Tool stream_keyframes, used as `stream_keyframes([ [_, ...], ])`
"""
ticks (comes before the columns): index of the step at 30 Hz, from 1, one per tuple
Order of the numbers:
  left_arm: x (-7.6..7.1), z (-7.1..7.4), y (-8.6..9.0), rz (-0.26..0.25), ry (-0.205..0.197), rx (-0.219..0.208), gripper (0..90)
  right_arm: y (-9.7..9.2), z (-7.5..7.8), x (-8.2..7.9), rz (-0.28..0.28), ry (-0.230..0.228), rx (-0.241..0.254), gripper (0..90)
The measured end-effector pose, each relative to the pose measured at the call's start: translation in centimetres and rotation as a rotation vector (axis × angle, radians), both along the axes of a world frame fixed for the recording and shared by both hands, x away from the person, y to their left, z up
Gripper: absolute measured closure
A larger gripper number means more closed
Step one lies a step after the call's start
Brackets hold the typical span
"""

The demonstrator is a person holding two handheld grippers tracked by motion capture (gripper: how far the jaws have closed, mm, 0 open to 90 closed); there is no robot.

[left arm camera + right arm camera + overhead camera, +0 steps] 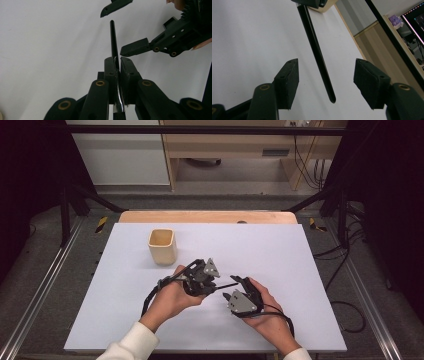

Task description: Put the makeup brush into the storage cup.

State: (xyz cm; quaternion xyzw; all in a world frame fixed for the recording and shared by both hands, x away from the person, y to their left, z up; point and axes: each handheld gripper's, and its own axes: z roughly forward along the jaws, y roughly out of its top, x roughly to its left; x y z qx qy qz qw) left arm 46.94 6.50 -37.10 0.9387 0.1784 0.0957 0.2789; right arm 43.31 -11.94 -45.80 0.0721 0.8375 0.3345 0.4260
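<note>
My left gripper [117, 75] is clamped tight on a thin black rod [113, 40], pinching it near one end, where a short silvery stretch shows between the pads; the rest sticks straight out past the jaw tips, along the gripper's own line. In the high view that left gripper [202, 279] sits just left of centre over the white bench [300, 270], and the rod [227, 285] runs from it rightward and slightly toward me, with its free end reaching my right gripper [239, 292].

My right gripper [325, 82] is wide open and holds nothing. The rod [317, 52] comes in from the top of its view and slants down between the two pads, its rounded tip sitting in the gap, a little nearer the left pad and touching neither. So the rod's long axis runs roughly along the right gripper's reach, not across it, and I judge a plain closing would catch the shaft just behind its tip. The right gripper is the nearer one to the free end.

Farther back on the bench, left of both hands and well apart from them, a cream cup [162, 246] stands upright.
</note>
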Motion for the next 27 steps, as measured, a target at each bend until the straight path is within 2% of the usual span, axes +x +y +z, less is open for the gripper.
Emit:
stream_keyframes([
  [4,0.0,0.1,0.1,-0.01,-0.004,0.01,84.1,0.4,0.0,0.1,0.018,-0.011,-0.021,43.2],
  [6,-0.2,0.0,0.0,-0.007,-0.001,-0.001,84.1,0.6,0.0,0.0,0.024,-0.013,-0.027,47.7],
  [10,-0.2,0.0,0.0,-0.022,-0.002,0.013,84.1,0.8,0.0,0.0,0.043,-0.024,-0.048,54.8],
  [14,-0.3,0.0,0.0,-0.018,0.003,0.004,84.1,0.9,-0.2,0.0,0.049,-0.018,-0.065,59.8],
  [20,-0.3,0.0,0.1,-0.034,0.003,0.021,84.0,1.1,-0.3,-0.1,0.077,-0.015,-0.088,69.2],
  [22,-0.3,0.0,0.1,-0.037,0.004,0.023,84.0,1.2,-0.4,-0.2,0.075,-0.003,-0.068,72.5],
  [27,-0.3,-0.1,0.2,-0.041,0.011,0.028,84.0,1.3,-0.4,-0.3,0.089,0.004,-0.07,79.8],
])
